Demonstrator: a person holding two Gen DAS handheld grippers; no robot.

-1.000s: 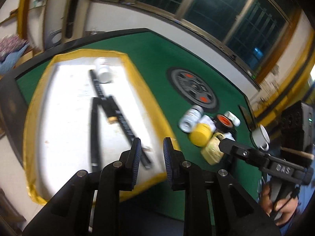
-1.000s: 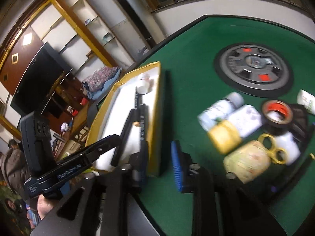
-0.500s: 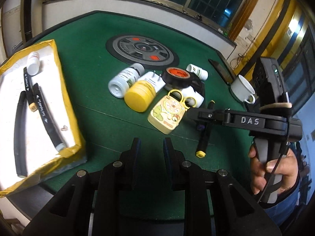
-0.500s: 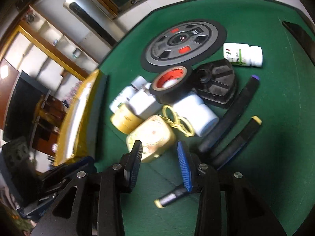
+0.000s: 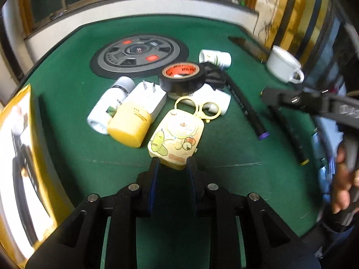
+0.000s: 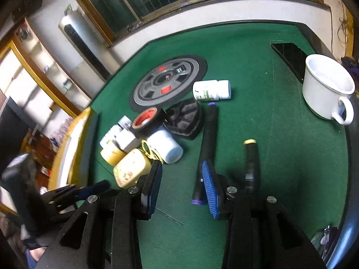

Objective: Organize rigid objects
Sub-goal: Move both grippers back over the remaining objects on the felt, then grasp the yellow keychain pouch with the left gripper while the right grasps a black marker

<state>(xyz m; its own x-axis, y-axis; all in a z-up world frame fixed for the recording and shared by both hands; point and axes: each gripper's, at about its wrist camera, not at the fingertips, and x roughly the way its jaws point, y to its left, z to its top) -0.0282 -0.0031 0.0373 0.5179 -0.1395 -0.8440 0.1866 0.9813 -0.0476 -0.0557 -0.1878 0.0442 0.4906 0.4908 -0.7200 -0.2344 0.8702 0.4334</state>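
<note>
A yellow cartoon case (image 5: 177,139) lies on the green felt with other small items around it. My left gripper (image 5: 172,165) hangs over its near end, jaws opening, and the case shows between the fingertips without the pads pressing it. Behind it are yellow ring handles (image 5: 197,107), a black tape roll (image 5: 181,76), a white plug (image 5: 145,98), a yellow jar (image 5: 130,125) and white bottles (image 5: 107,107). My right gripper (image 6: 181,174) is open over bare felt. A purple-capped black marker (image 6: 206,145) lies along its right finger, and a yellow-capped marker (image 6: 250,157) lies further right.
A yellow-rimmed white tray (image 5: 13,157) holding black markers sits at the left edge. A white cup (image 6: 327,89) and a black slab (image 6: 289,53) stand at the far right. A wheel-print mat (image 6: 168,80) lies behind the pile. A hand (image 5: 343,179) holds the right gripper.
Both views swung from the tray to the pile. The left gripper came up to the yellow case and its jaws widened. The right gripper moved over beside the markers.
</note>
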